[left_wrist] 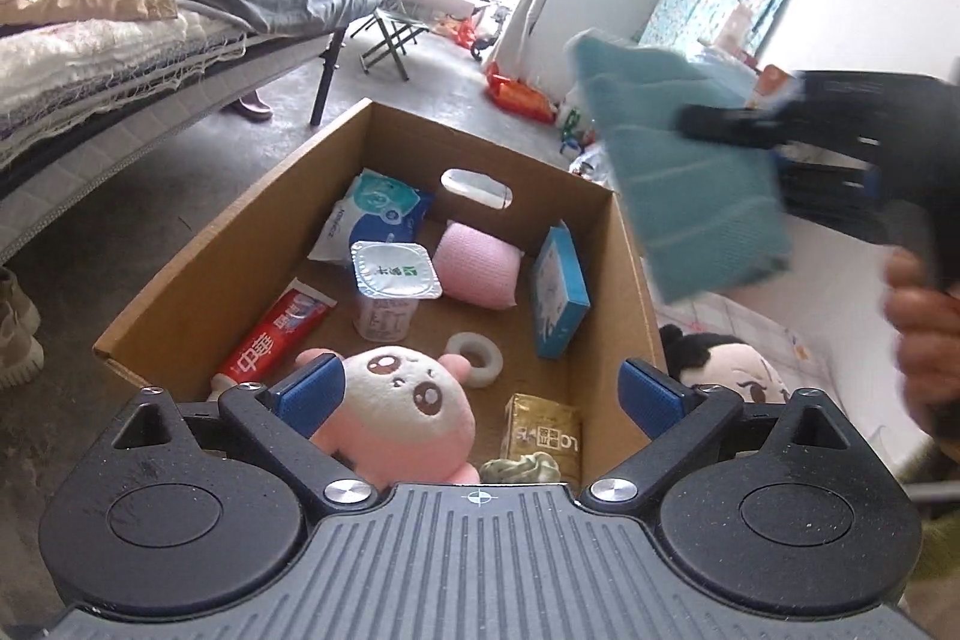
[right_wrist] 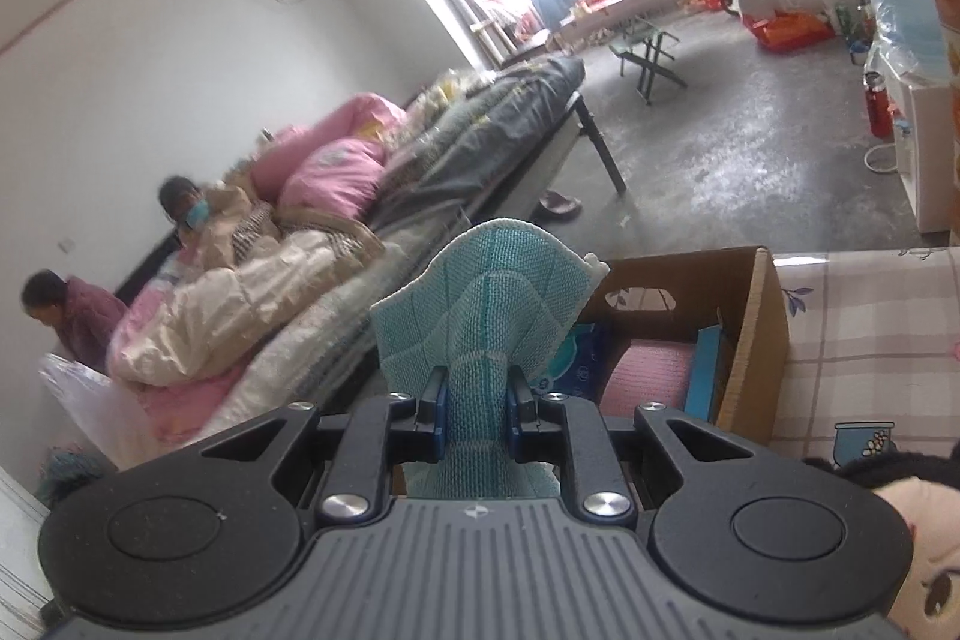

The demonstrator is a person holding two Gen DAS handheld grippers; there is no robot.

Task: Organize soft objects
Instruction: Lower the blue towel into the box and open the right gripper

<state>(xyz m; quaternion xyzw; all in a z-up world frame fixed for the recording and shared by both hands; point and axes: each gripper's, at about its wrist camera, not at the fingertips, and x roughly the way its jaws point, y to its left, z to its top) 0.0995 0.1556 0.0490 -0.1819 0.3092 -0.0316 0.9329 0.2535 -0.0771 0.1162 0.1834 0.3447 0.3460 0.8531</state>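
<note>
My left gripper (left_wrist: 480,394) hangs open over the near end of a cardboard box (left_wrist: 624,280). A pink and white plush (left_wrist: 402,412) lies in the box below its fingers, close to the left pad; neither pad presses on it. A pink knitted cushion (left_wrist: 474,268) also lies in the box. My right gripper (right_wrist: 477,412) is shut on a folded teal knitted cloth (right_wrist: 486,304). In the left wrist view that cloth (left_wrist: 690,184) is held in the air above the box's right wall. A dark-haired doll (left_wrist: 732,370) lies right of the box on the chequered cloth.
The box also holds a toothpaste tube (left_wrist: 276,334), a yogurt cup (left_wrist: 393,286), a blue carton (left_wrist: 558,292), a tissue pack (left_wrist: 372,214), a tape roll (left_wrist: 477,358) and a gold pack (left_wrist: 543,436). A bed (left_wrist: 120,58) stands to the left, with two people (right_wrist: 192,208) on it.
</note>
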